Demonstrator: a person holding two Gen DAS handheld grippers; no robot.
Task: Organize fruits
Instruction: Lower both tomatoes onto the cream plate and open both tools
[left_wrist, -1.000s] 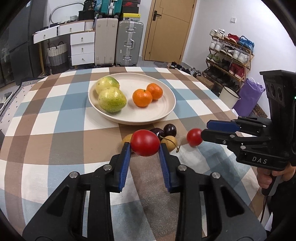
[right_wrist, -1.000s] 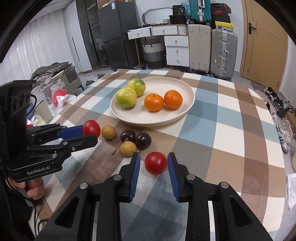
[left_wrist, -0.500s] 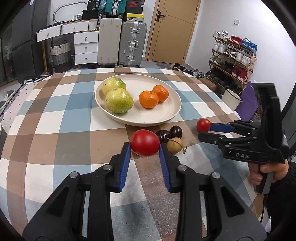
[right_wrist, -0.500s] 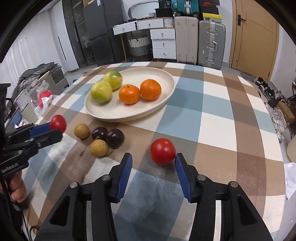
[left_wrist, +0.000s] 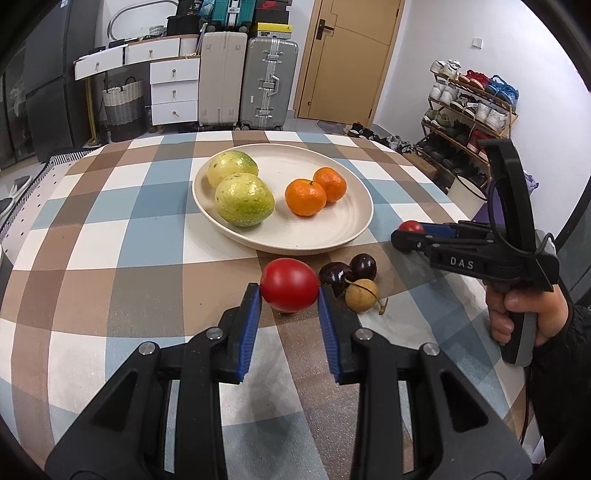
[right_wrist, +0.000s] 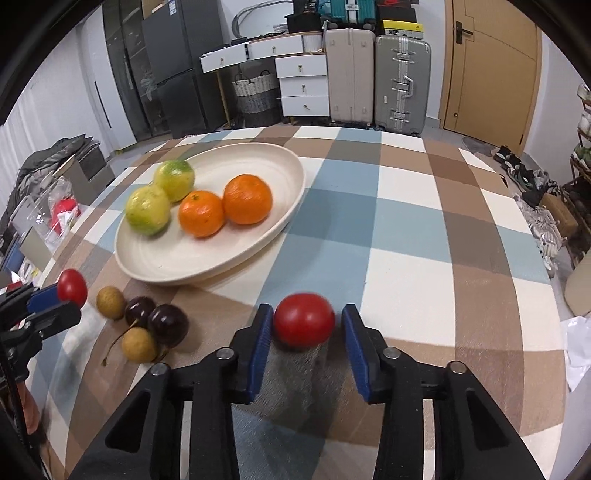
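The left gripper (left_wrist: 290, 291) is clamped on a glossy red cherry tomato (left_wrist: 289, 284), both blue ribbed pads pressing its sides, and holds it above the checked brown, blue and white tablecloth (left_wrist: 122, 236). The right gripper (right_wrist: 304, 326) has a second round red tomato (right_wrist: 303, 319) between its blue pads. Its jaws have just been closing, but a thin gap shows on either side of the fruit, so the pads do not yet press it. This tomato sits on the cloth, well to the right of the other loose fruit in the right wrist view. In the left wrist view a person's hand (left_wrist: 524, 314) in a dark sleeve grips the black handle of that right gripper.

Just beyond the left gripper lie two dark purple cherries (left_wrist: 347, 269), touching each other, with a tan round longan (left_wrist: 362, 295) on a short stem against them. The right wrist view shows a second tan longan (right_wrist: 110, 302) on the far side of the cherries, near the held tomato.

Farther out stands a wide cream ribbed plate (left_wrist: 332, 229). It carries two yellow-green round guava-like fruits (left_wrist: 243, 199) on its left half, one behind the other, and two orange mandarins (left_wrist: 314, 190) touching side by side on its right.

Past the table's far edge are two upright hard suitcases (left_wrist: 247, 81), white drawer units (left_wrist: 173, 88), a woven basket (left_wrist: 122, 99), a wooden door (left_wrist: 351, 59) and a shoe rack (left_wrist: 469, 118).
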